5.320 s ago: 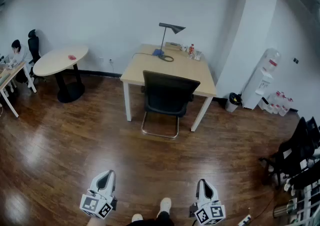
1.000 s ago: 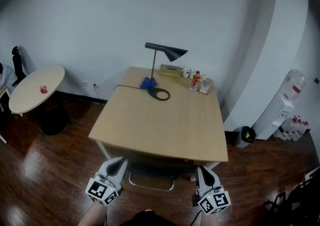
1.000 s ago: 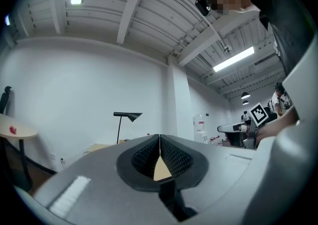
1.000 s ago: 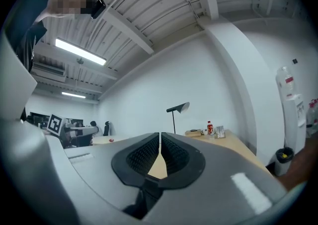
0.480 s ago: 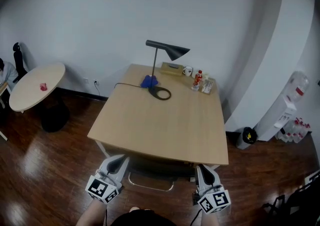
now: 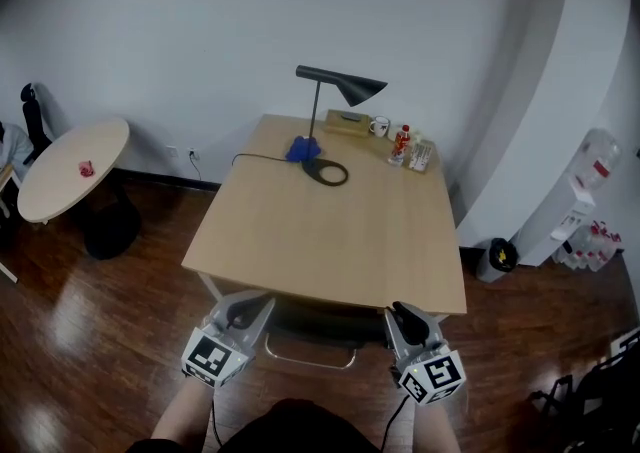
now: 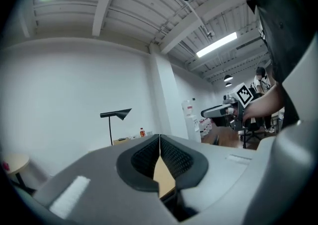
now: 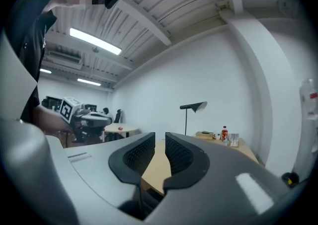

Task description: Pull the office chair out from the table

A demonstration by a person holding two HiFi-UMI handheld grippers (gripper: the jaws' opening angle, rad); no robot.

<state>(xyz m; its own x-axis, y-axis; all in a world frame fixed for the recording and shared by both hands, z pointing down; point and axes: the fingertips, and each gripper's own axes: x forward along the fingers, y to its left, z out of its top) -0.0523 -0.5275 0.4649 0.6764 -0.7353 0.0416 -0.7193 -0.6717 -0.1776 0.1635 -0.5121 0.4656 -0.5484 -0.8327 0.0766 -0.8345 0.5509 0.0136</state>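
Dark wood floor and a white wall fill the head view, with the table (image 6: 330, 231) in the middle. The chair (image 6: 322, 324) is tucked under the table's near edge, showing only the top of its dark back and a chrome floor loop. The left gripper (image 6: 241, 311) and right gripper (image 6: 399, 315) hover by the table's near corners, one on each side of the chair back, apparently touching nothing.

Left gripper view: the jaws are pressed together and empty, with the table's edge beyond them.

Right gripper view: the jaws have just been opening to a narrow gap. Nothing is between them and the tabletop lies beyond.

The chair looks stiff-framed and fairly light. Its loop base will probably drag on the floor rather than roll. The best hold is likely the top rim of the back, near both ends, with the jaws opened wider.
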